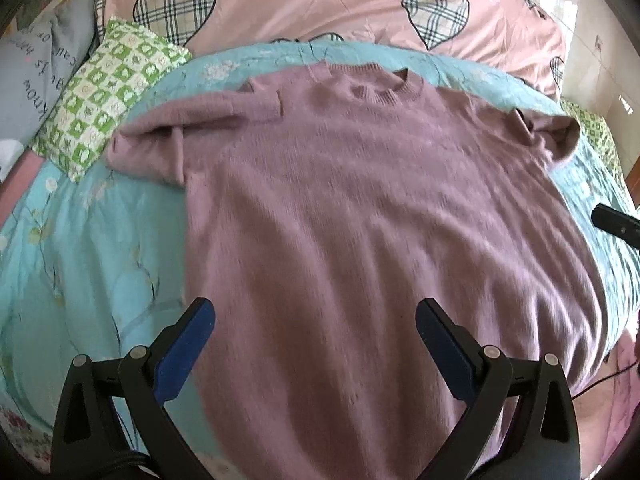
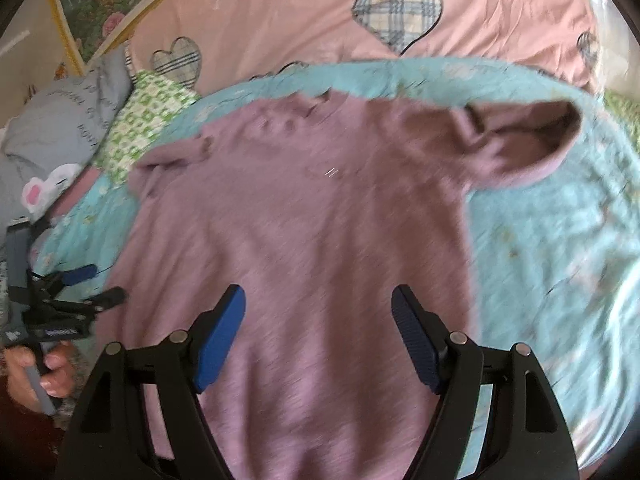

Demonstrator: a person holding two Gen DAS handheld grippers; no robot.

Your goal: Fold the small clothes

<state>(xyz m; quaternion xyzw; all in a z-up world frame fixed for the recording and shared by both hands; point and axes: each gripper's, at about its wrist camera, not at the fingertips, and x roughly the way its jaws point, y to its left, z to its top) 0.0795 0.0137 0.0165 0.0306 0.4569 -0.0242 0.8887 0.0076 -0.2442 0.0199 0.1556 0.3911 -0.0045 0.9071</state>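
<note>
At the left of the left wrist view we see the green checked pillow (image 1: pixel 108 96) on the turquoise quilt (image 1: pixel 92 240), then the mauve sweater (image 1: pixel 360 200) spread face up across the middle with both short sleeves bunched in near the shoulders, so we judge the folding barely begun: sleeves, sides and hem are all left to do. Our left gripper (image 1: pixel 314 320) and right gripper (image 2: pixel 318 308) both hang over the lower body of the sweater, jaws spread wide and holding nothing. The hem is cut off behind the grippers at the bottom edge, and motion blur smears the right sleeve.
</note>
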